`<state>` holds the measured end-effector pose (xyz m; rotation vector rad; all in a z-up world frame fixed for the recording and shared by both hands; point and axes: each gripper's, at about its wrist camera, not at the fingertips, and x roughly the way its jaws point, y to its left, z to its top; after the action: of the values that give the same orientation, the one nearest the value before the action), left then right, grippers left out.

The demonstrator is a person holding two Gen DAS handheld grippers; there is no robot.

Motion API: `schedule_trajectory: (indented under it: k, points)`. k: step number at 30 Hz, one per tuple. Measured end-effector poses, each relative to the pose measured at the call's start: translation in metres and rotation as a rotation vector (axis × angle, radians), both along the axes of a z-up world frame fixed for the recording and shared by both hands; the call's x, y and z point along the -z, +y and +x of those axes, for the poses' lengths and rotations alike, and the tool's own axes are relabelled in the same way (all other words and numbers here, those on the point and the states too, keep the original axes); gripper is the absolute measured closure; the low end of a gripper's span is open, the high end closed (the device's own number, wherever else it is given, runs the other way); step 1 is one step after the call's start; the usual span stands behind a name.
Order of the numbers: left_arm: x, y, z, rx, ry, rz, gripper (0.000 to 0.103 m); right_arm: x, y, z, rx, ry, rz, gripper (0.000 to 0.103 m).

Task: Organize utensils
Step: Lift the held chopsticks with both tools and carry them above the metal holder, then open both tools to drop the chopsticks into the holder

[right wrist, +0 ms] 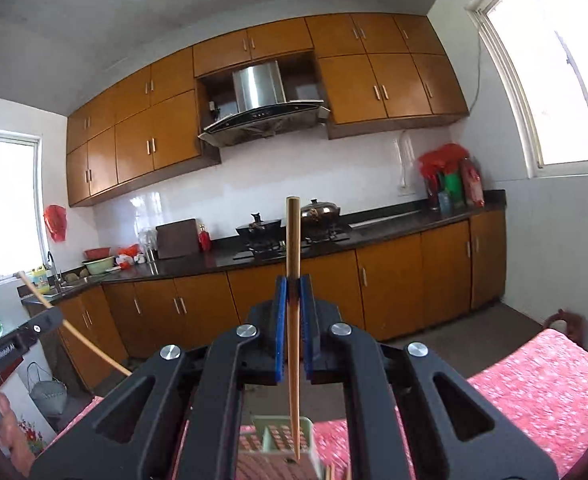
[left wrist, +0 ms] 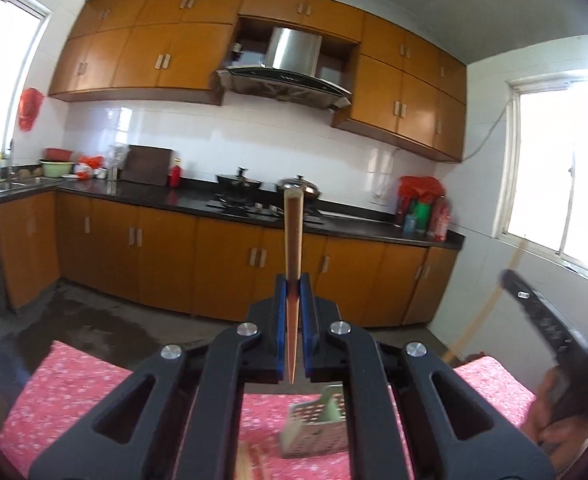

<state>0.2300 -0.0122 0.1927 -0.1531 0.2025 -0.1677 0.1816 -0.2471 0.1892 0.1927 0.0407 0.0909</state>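
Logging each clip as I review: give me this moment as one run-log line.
left tool: shut on chopstick | right tool: shut on second chopstick | green holder: below, on pink cloth | both sticks raised

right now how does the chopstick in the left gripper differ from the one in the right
The left chopstick has its thin tip ending just behind the pads, above the green basket. The right chopstick reaches much further back, its tip over the basket. Both are wooden, clamped between blue pads, thick end forward, in the left gripper and right gripper.
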Motion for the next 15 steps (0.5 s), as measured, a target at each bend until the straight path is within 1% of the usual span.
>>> schedule_trajectory:
  k: [4,7,9,11,15]
  points:
    - [0.024,-0.021,0.026,0.047,0.057,-0.002,0.095,0.021,0.006,0.024,0.008,0.018,-0.002,0.095]
    - [0.046,-0.030,0.042,0.076,0.104,0.013,0.095,0.042,0.008,0.034,-0.012,0.075,-0.001,0.095]
    - [0.057,-0.033,0.047,0.087,0.127,0.025,0.095,0.052,0.009,0.036,-0.021,0.100,-0.019,0.095]
    - [0.068,-0.034,0.052,0.096,0.153,0.027,0.095,0.059,0.012,0.036,-0.030,0.119,-0.029,0.095]
    - [0.073,-0.031,0.057,0.095,0.173,0.016,0.094,0.062,0.012,0.034,-0.052,0.143,-0.027,0.094]
